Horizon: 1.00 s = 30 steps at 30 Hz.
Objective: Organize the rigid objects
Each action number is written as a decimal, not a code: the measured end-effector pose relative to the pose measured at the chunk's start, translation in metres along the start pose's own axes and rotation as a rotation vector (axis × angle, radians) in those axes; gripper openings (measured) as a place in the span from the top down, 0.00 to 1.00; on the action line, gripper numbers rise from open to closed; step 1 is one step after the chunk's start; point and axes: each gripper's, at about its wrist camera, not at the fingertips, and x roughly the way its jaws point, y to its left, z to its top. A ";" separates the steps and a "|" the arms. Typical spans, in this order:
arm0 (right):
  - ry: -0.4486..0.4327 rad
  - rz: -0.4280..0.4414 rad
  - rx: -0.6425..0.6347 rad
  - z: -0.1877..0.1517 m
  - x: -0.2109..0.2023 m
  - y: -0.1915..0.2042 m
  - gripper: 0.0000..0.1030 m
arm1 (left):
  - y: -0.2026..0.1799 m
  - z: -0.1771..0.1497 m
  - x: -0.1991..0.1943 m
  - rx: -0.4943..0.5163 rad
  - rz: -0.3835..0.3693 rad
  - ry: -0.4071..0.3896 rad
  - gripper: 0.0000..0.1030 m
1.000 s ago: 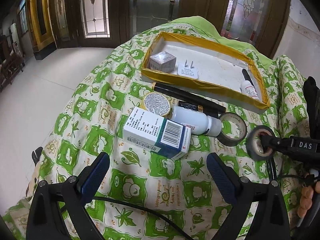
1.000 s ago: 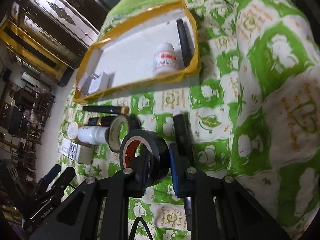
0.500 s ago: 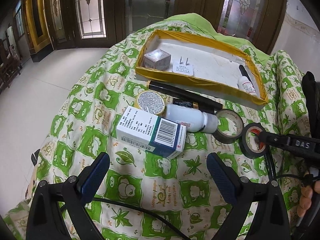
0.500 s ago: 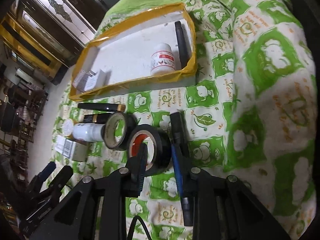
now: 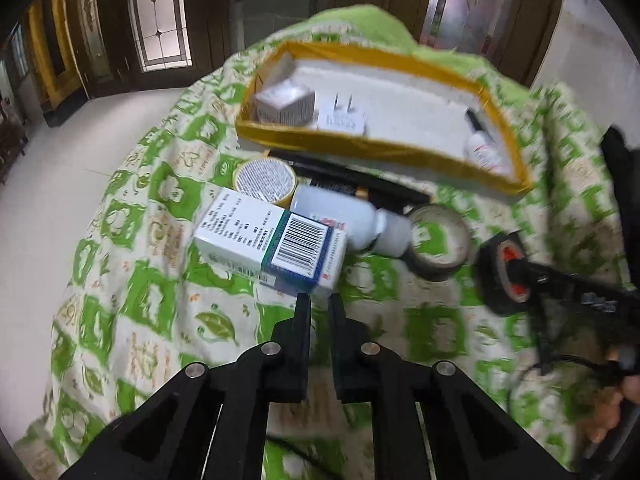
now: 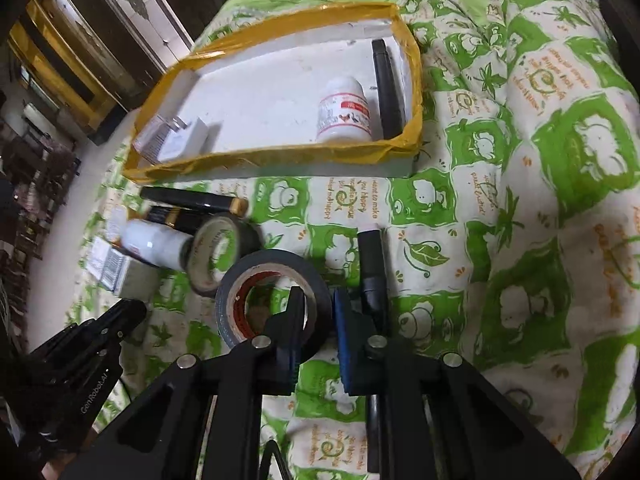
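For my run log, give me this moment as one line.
right gripper: shut on black tape roll | left gripper: shut, empty, by white barcoded carton | yellow-rimmed tray: not reached

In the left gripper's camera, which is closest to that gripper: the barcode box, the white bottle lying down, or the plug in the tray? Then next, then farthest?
1. Barcode box, just ahead of the left gripper.
2. White bottle, behind the box.
3. Plug, far back inside the tray.

White lettering reading "GenRobot.AI" runs along the black body of the left gripper [image 6: 90,364], at the near left of the right wrist view. The green and cream cloth [image 6: 500,200] carries orange printed words, including "make you happy". The medicine box [image 5: 272,240] shows a barcode; its small print is unreadable.
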 end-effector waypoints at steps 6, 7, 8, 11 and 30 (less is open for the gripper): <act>0.019 0.043 0.021 -0.012 -0.010 -0.007 0.86 | 0.013 -0.014 -0.022 -0.083 -0.087 -0.006 0.92; 0.012 0.044 0.018 -0.014 -0.012 -0.006 0.86 | 0.016 -0.015 -0.024 -0.099 -0.093 -0.009 0.92; 0.003 0.047 0.014 -0.014 -0.013 -0.005 0.86 | 0.017 -0.015 -0.026 -0.106 -0.095 -0.010 0.92; -0.013 0.054 0.013 -0.016 -0.017 -0.005 0.86 | 0.020 -0.018 -0.029 -0.113 -0.095 -0.012 0.92; -0.055 0.101 0.034 -0.016 -0.033 -0.011 0.86 | 0.021 -0.021 -0.029 -0.110 -0.097 -0.016 0.92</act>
